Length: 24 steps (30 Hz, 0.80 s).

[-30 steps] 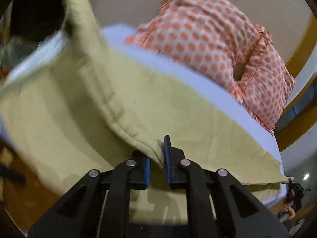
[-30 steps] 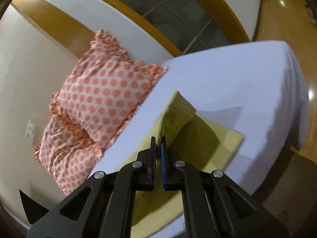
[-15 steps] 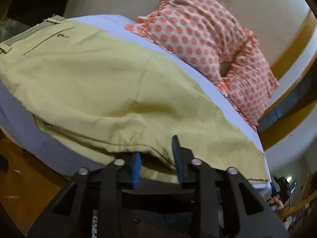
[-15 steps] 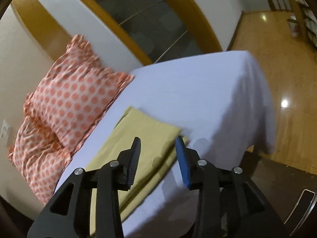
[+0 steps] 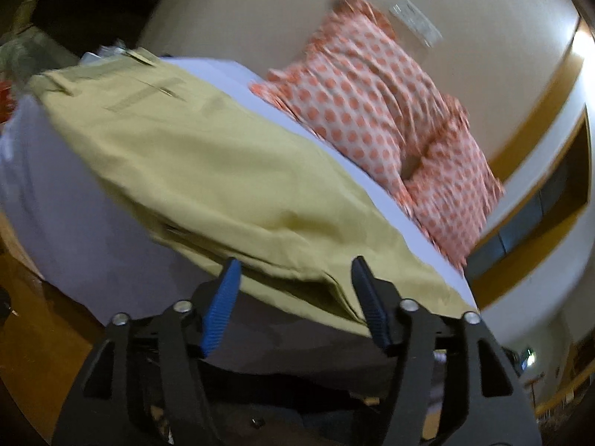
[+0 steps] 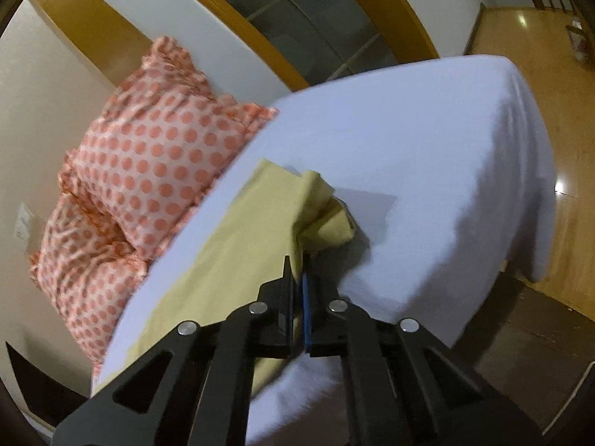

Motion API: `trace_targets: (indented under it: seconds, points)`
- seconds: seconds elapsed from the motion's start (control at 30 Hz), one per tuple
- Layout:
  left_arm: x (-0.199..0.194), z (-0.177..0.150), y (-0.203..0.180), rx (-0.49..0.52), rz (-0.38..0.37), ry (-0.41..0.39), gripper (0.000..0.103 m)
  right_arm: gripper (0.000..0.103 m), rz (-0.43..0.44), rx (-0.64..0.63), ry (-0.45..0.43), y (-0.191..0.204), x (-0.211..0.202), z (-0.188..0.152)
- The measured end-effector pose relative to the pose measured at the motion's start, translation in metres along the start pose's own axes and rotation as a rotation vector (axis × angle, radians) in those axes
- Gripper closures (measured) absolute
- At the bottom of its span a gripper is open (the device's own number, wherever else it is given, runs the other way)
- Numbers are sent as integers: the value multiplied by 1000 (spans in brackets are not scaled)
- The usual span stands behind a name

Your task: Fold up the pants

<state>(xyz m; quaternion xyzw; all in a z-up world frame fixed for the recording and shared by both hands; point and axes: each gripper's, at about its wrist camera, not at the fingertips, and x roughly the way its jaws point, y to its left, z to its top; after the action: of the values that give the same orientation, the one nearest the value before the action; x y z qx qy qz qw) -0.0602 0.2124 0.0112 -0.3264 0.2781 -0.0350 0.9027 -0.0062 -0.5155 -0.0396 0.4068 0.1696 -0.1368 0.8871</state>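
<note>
Khaki pants [image 5: 208, 171] lie folded lengthwise on the white bed [image 5: 63, 223], waistband at the far left, near edge hanging close to the bed's side. My left gripper [image 5: 293, 278] is open and empty, its jaws wide apart just in front of the pants' near edge. In the right wrist view the pants [image 6: 238, 245] stretch along the bed and their leg end is bunched up. My right gripper [image 6: 296, 271] is shut on that leg end and holds it a little off the sheet.
Two orange polka-dot pillows [image 5: 375, 111] [image 6: 148, 156] lean against the beige wall behind the pants. The white sheet [image 6: 427, 186] spreads to the right of the leg end. Wooden floor [image 6: 550, 74] lies beyond the bed. A wall socket [image 5: 416, 26] sits above the pillows.
My left gripper let go of the pants, opened wide and drew back. My right gripper opened half a second ago and has now shut on the leg end, lifting and bunching it.
</note>
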Motion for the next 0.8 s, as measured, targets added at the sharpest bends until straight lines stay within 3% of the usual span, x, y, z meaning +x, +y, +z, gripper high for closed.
trace_targets:
  seconds: [0.1,0.2,0.33,0.4,0.47,0.53,0.57,0.6,0.67,0.8]
  points:
    - [-8,3,14,-36,22,-31,36,99,115,-111,-32,53,-8,-2]
    - [-10,1,19,-42,24,-29,36,99,330,-228,27,131,-6,-23]
    - [-10,-7,15,-21,-15,-19,32,99,628,-437,257,247,8,-107]
    - [-11,-11,11,8,-42,-12,29,99,691,-548,391,284,16,-156]
    - [-10,-15,4,55,-68,-3,24,98,688,-721,571,316,23,-216]
    - [-7,-19,-4,115,-61,14,20,91,672,-797,650,324,23,-246]
    - [-4,-22,-7,140,-50,24,20,80,669,-802,657,322,21,-253]
    - [-2,-24,-8,156,-45,31,20,56,668,-791,643,318,18,-250]
    - [5,-27,-10,172,-37,50,19,27,647,-745,574,308,13,-235]
    - [23,-28,-8,154,-30,82,19,27,552,-698,515,290,20,-209]
